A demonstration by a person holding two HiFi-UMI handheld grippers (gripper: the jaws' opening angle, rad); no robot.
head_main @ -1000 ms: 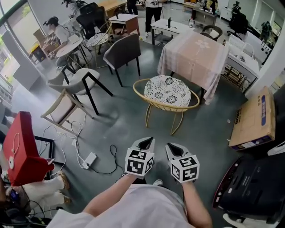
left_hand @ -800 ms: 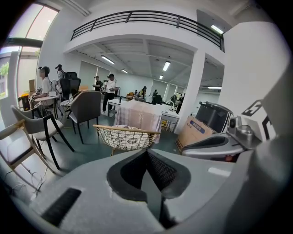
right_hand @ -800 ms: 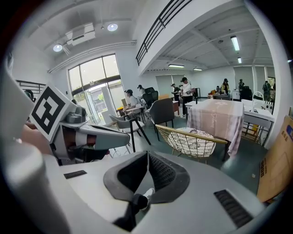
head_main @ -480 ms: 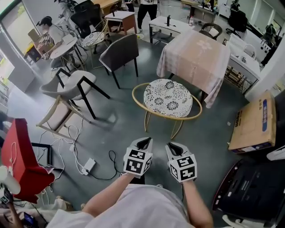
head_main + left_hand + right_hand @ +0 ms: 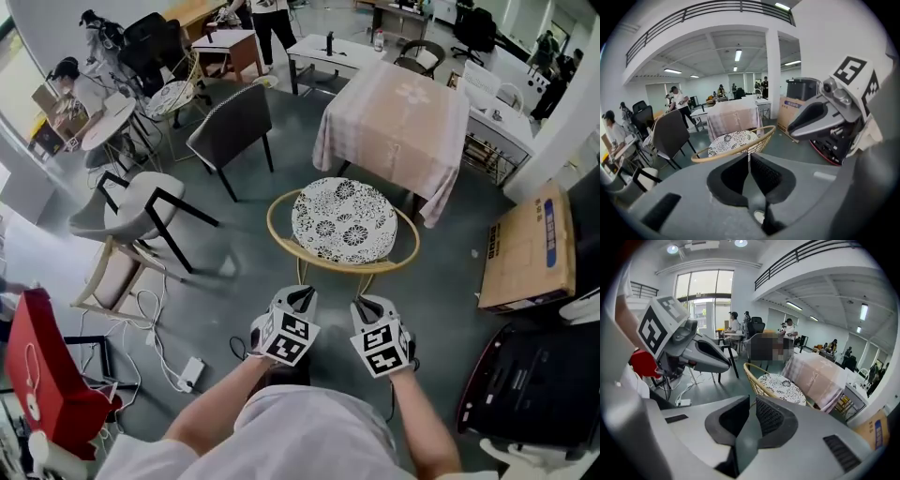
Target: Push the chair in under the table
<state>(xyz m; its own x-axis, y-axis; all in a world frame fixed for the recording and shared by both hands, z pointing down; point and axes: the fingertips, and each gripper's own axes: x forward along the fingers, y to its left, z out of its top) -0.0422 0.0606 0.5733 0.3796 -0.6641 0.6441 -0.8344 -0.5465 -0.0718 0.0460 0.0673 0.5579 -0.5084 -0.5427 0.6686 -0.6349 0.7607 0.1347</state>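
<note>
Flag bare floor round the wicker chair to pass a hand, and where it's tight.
Free: floor between the wicker chair and the cardboard box; also the strip between that chair and the white-seated chair. Crowded: cables and power strip lower left, black case lower right, clothed table just beyond the chair.

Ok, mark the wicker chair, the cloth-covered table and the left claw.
wicker chair (image 5: 342, 221), head view, seat cushion
cloth-covered table (image 5: 398, 112), head view, cloth top
left claw (image 5: 302, 295), head view, between its fingertips
</note>
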